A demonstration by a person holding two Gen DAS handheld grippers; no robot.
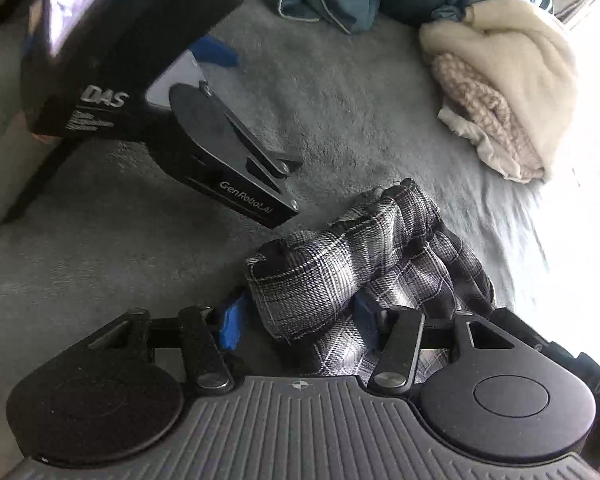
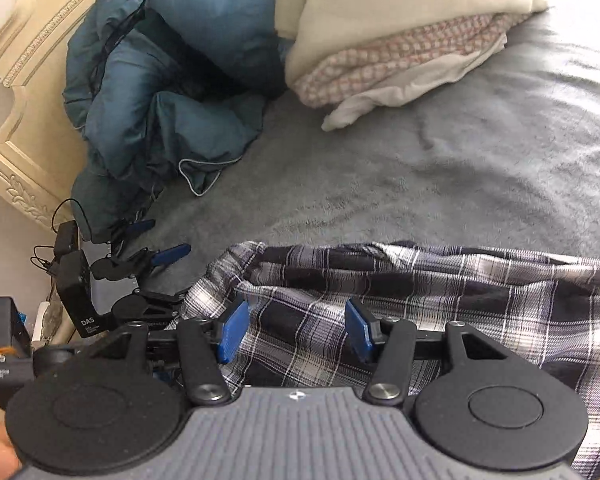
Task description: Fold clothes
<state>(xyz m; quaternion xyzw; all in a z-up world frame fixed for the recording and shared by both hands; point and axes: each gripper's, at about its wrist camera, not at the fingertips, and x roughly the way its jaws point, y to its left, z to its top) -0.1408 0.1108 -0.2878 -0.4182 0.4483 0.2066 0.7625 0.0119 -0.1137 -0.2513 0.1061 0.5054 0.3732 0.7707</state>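
**Inspector:** Report the left gripper [image 1: 296, 316] first.

**Operator:** Its blue pads [image 1: 231, 326] stand partly apart, with a rolled bundle of the black-and-white plaid flannel garment [image 1: 340, 264] between them. The near pad is clear of the cloth. The far pad is largely hidden behind the roll, so whether it presses the fabric cannot be told. No firm clamp is visible.

**Inspector:** And the right gripper [image 2: 296, 330]?

**Operator:** Jaws apart, pads either side of a flat stretch of the same garment, which lies directly under and ahead of the fingers. The pads do not pinch it.

**Inspector:** Why is the cloth arranged that way?

**Operator:** Judged from the task, one end is gathered at the left gripper while the rest lies spread on the grey plush bedcover [image 2: 440, 168], ready for a fold. Both jaws sit over an edge, probably to take hold.

**Inspector:** What does each view add?

**Operator:** The left wrist view shows the bunched roll and the body of the right gripper above and to its left. The right wrist view shows the flat width of the garment, and beyond it the crumpled teal quilted cover [image 2: 160, 80] ahead-left against the cream carved headboard [image 2: 24, 92]. It also shows the folded pile of cream and patterned blankets [image 2: 400, 32] ahead-right, with its layers clearer than in the left view.
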